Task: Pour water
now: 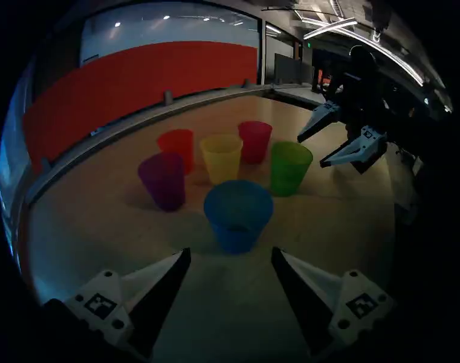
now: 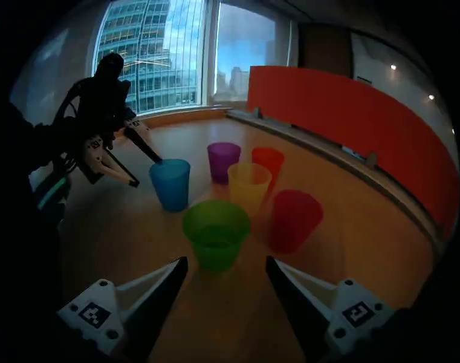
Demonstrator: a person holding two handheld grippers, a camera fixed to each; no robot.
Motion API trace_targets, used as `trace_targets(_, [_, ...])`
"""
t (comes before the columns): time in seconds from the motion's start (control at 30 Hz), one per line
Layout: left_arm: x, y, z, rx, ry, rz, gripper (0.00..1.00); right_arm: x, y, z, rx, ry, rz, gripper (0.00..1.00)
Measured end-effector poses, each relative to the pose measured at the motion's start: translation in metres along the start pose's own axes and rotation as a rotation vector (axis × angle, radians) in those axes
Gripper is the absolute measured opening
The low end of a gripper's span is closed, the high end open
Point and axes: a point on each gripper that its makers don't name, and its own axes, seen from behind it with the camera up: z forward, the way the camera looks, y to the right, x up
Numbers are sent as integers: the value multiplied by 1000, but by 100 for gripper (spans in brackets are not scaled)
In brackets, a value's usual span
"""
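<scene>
**Pour not begun – both claws spread, nothing gripped**

Task's things: six plastic cups, all upright, clustered mid desk (image 1: 344,218). Blue cup (image 1: 238,215) is at the near edge of the group in the left gripper view, w/ green cup (image 1: 289,167) just beside it. Yellow cup (image 1: 221,158) is in the middle, purple cup (image 1: 164,180) off to one side, and the orange-red cup (image 1: 176,148) & crimson cup (image 1: 254,141) are at the back. Whether any cup has water in it: can't tell, the walls are tinted and the light is dim.

Progress, as I judge it: approx. zero. No cup is lifted or tilted, and there's no stream or spill on the wood. Left to do: grip a cup, raise it, tip it over another, set it back down.

Left claw (image 1: 230,250): released, fingers wide apart, holding nothing. Blue cup sits right at the mouth of the gap, so it's prob. the one lined up for a grab. In the right gripper view one tip of this claw (image 2: 148,173) lies at the blue cup's rim; touching or just overlapping in the view, can't tell.

Right claw (image 2: 226,259): also released and wide, empty, w/ the green cup straight ahead of its gap and no clear contact. Seen from the left gripper view, this claw (image 1: 310,152) hangs just beside the green cup, fingers spread.
</scene>
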Motion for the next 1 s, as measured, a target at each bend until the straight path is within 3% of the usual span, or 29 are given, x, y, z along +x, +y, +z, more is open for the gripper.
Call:
trace_targets(0.57, [8, -22, -33, 155, 103, -60, 99, 24, 17, -35, -143, 123, 83, 100])
trace_targets(1.0, [33, -57, -51, 297, 230, -105, 99, 49, 46, -55, -307, 232, 137, 100])
